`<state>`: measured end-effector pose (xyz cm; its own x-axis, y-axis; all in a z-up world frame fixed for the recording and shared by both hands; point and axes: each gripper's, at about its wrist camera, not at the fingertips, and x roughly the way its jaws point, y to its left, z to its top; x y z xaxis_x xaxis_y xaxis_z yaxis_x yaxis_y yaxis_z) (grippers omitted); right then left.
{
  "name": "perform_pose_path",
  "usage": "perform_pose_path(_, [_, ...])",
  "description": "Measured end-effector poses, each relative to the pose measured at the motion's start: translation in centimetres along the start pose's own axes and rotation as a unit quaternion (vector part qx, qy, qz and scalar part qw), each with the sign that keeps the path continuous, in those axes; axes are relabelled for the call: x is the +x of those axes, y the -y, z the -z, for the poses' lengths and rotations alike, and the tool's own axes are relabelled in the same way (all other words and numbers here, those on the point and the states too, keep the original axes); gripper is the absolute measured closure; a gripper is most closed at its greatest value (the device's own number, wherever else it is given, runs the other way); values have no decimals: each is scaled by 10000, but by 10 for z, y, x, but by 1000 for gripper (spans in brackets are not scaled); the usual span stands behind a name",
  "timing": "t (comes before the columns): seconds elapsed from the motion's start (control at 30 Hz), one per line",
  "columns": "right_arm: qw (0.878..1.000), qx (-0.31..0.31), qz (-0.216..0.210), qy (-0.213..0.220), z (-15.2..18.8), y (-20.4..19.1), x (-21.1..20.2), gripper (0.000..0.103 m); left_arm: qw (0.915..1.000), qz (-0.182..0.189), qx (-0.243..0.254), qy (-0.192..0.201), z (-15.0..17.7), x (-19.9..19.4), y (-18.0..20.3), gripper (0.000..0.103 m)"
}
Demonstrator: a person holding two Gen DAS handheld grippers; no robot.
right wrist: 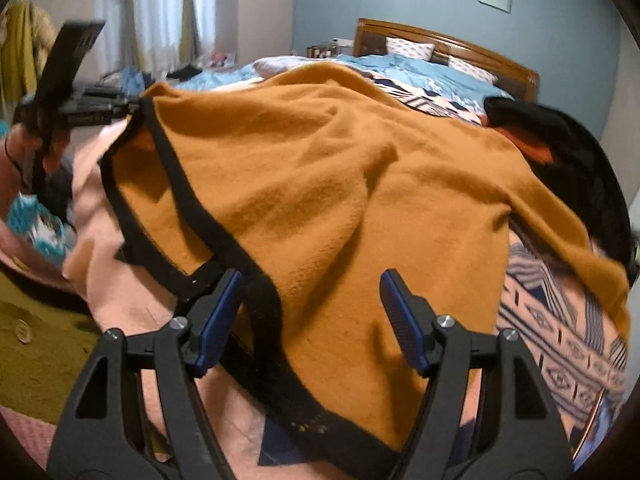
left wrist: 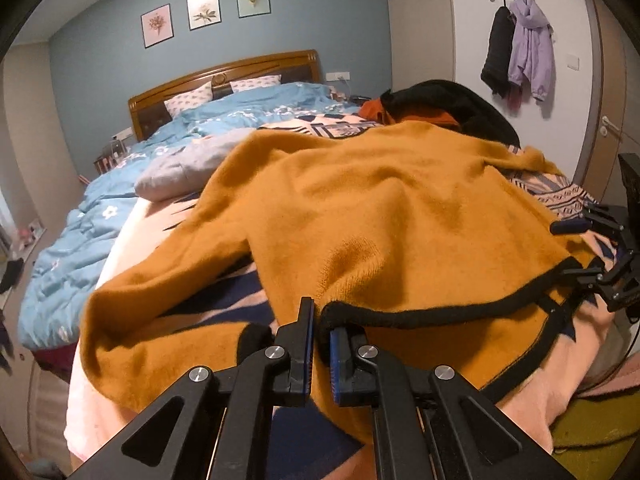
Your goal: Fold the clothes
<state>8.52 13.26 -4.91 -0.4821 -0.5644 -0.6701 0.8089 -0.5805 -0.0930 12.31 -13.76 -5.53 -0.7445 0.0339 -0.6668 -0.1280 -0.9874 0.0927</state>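
A mustard-yellow sweater [left wrist: 380,208] with black trim [left wrist: 420,318] lies spread over the foot of the bed. My left gripper [left wrist: 322,344] is shut on the black hem at the sweater's near corner, and it shows in the right wrist view [right wrist: 120,110] at the far left, pinching that same corner. My right gripper [right wrist: 312,312] is open, its blue pads [right wrist: 402,320] either side of the sweater [right wrist: 320,160] at the other end of the hem, not pressing on it. The right gripper [left wrist: 576,248] also shows at the hem's right end in the left wrist view.
A patterned pink and navy blanket [right wrist: 560,320] covers the bed under the sweater. Behind it are a black and orange clothes pile [left wrist: 440,100], a grey garment [left wrist: 180,172] and a blue duvet [left wrist: 100,220]. Coats [left wrist: 520,48] hang on the wall. A hand [right wrist: 24,152] holds the left gripper.
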Motion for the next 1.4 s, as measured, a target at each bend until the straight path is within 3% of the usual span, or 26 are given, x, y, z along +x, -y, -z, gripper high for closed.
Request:
perform_pose_path(0.03, [10000, -33, 21, -23, -1, 0, 3, 37, 10000, -54, 38, -26, 1, 2, 3, 98])
perform_pose_path(0.1, [9999, -98, 62, -47, -2, 1, 8, 68, 10000, -59, 60, -30, 3, 1, 5, 97])
perform_pose_path(0.17, [10000, -84, 28, 1, -3, 3, 5, 87, 10000, -30, 2, 36, 6, -3, 3, 98])
perform_pose_path(0.3, [9994, 8, -263, 245, -6, 7, -19, 90, 9993, 56, -265, 275, 8, -19, -10, 98])
perform_pose_path(0.5, [9977, 77, -547, 380, -4, 13, -48, 90, 9935, 509, -525, 872, 18, -53, -26, 98])
perform_pose_path(0.83, [9983, 128, -566, -105, 13, 11, -32, 90, 9965, 613, 127, 552, 38, -40, 1, 95])
perform_pose_path(0.87, [9983, 185, -547, -82, 15, 14, -35, 90, 9965, 634, 177, 512, 40, -37, 3, 85])
perform_pose_path(0.9, [9983, 265, -521, -41, 16, 18, -38, 90, 9966, 618, 242, 484, 41, -36, 6, 69])
perform_pose_path(0.97, [9980, 443, -455, 50, 19, 26, -46, 90, 9969, 458, 372, 516, 42, -36, 12, 51])
perform_pose_path(1.03, [9973, 606, -391, 126, 21, 33, -52, 90, 9960, 451, 552, 531, 43, -36, 19, 45])
perform_pose_path(1.23, [9966, 793, -228, -49, 30, 40, -49, 86, 9936, 292, 1068, 204, 51, -16, 37, 48])
perform_pose_path(1.27, [9969, 764, -189, -44, 30, 40, -49, 79, 9938, 288, 1059, 145, 52, -13, 37, 56])
perform_pose_path(1.3, [9974, 709, -126, -29, 31, 39, -51, 65, 9941, 286, 1043, 88, 53, -12, 36, 66])
perform_pose_path(1.37, [9985, 542, -99, 26, 32, 34, -54, 52, 9945, 283, 1011, -28, 56, -8, 34, 70])
perform_pose_path(1.4, [9989, 453, -94, 56, 33, 32, -56, 52, 9946, 271, 997, -30, 56, -8, 33, 71])
